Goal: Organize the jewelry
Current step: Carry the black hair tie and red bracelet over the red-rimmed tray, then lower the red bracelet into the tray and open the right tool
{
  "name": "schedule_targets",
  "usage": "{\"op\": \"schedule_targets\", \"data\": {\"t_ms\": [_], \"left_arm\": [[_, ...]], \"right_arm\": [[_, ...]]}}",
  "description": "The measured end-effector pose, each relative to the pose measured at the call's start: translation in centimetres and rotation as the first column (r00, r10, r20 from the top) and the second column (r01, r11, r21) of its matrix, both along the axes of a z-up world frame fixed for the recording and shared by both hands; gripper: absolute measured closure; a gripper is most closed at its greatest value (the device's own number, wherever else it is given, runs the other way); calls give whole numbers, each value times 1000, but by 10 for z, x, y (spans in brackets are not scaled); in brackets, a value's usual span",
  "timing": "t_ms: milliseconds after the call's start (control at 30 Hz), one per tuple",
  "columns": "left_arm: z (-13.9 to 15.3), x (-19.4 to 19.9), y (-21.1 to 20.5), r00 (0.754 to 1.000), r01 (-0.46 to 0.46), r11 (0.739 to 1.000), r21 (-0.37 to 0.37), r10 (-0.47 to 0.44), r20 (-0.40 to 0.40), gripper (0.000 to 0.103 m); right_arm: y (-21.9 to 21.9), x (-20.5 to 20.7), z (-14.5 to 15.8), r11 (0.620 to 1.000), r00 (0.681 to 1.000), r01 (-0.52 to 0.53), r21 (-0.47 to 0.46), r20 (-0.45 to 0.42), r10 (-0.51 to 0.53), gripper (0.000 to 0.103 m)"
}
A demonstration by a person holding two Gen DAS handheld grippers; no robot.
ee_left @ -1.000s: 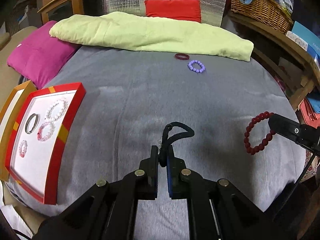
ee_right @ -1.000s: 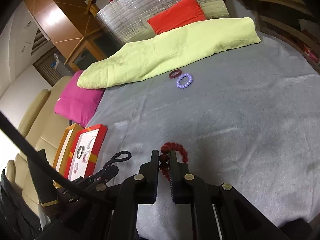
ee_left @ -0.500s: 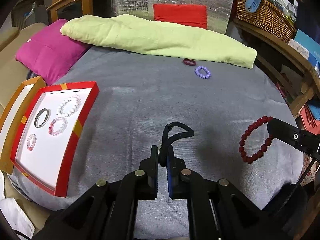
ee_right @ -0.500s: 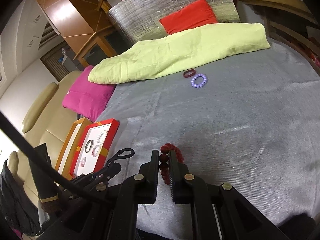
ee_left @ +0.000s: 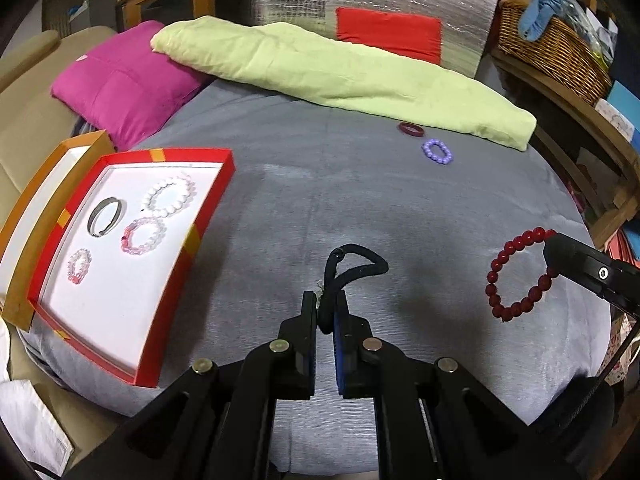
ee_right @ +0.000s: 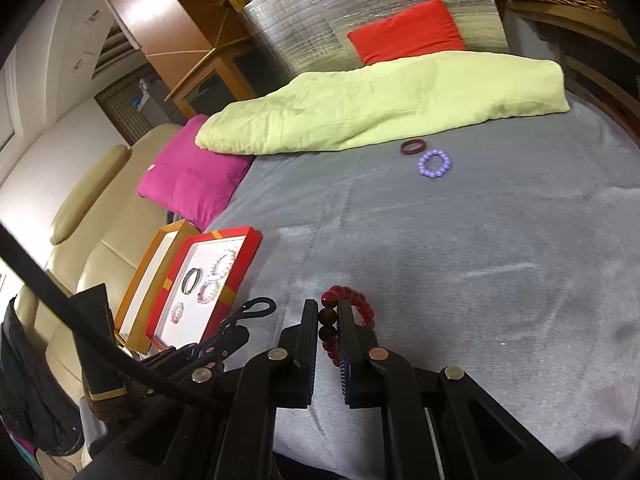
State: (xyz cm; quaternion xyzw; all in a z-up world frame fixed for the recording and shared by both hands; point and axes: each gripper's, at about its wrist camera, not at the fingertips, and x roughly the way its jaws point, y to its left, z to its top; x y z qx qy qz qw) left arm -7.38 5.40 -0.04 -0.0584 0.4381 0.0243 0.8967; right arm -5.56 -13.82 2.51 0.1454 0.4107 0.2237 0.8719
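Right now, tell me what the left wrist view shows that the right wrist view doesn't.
Only the left wrist view shows the dark red bead bracelet hanging as a full loop, and blue cloth in the wicker basket. Only the right wrist view shows the beige sofa at length. Both show the red tray, the purple bead bracelet and the maroon ring.

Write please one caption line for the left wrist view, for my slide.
Left gripper holds a black cord above the grey cover, red tray at left, red bead bracelet at right.
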Motion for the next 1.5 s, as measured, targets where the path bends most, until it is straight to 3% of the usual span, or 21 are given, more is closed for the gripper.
{"op": "schedule_targets", "data": {"t_ms": [567,967,1133,1500], "left_arm": [[-5,0,68,992,-127,991,-50,127,-7,95],[-19,-3,168,948,-318,945,-75,316,-40,95],[-30,-8,199,927,-372,925,-77,368,-69,95],[-65,0,222,921,-375,925,-67,363,-139,95]], "right_arm": [[67,15,10,993,993,-114,-41,21,115,93],[165,32,24,956,956,-287,-65,49,290,93],[213,45,18,933,933,-357,-44,29,359,93],[288,86,-26,903,899,-430,25,-84,430,93]]}}
